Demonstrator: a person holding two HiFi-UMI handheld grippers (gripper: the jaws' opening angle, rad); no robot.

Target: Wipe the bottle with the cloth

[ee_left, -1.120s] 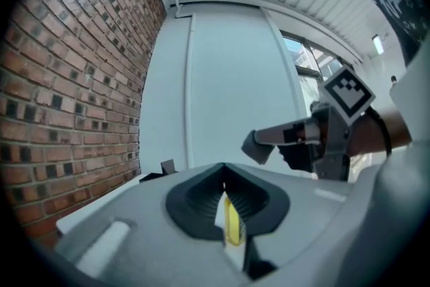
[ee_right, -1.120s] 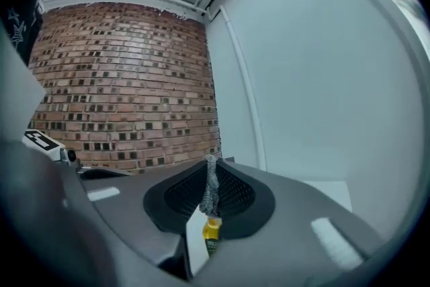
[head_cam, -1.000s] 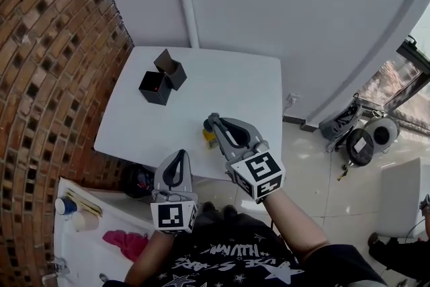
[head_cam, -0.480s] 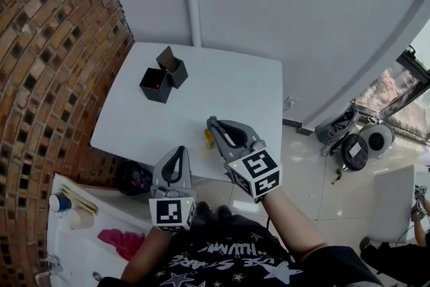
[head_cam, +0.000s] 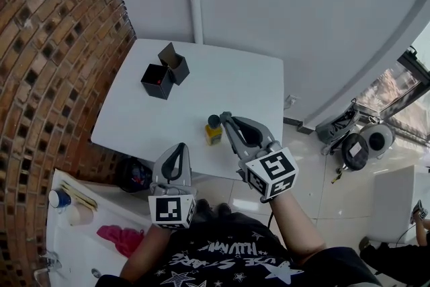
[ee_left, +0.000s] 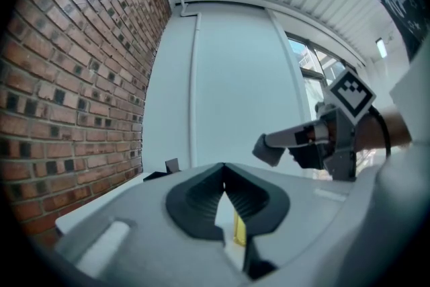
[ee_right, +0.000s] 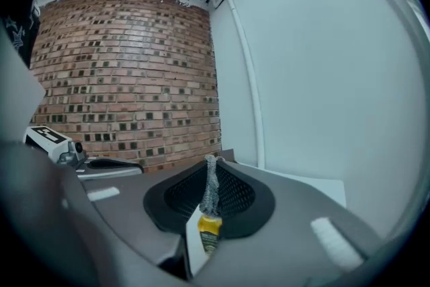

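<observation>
R gripper (head_cam: 225,119), jaws pinched on grey cloth (ee_right: 210,188), has slid right off the yellow bottle (head_cam: 213,132), now uncovered nr table (head_cam: 235,80) front edge; L gripper (head_cam: 180,147) closed, empty.

Right gripper (head_cam: 226,119), cloth (ee_right: 210,188) pinched in its jaws, is backing off the bottle (head_cam: 213,131), shifting toward picture right in the head view. Bottle is coming out from under the jaws: earlier only a yellow sliver was showing, now dark cap and yellow body are fully exposed, just left of the jaw tips. Head camera is drifting a little too, table (head_cam: 248,87) sitting slightly higher in frame.
</observation>
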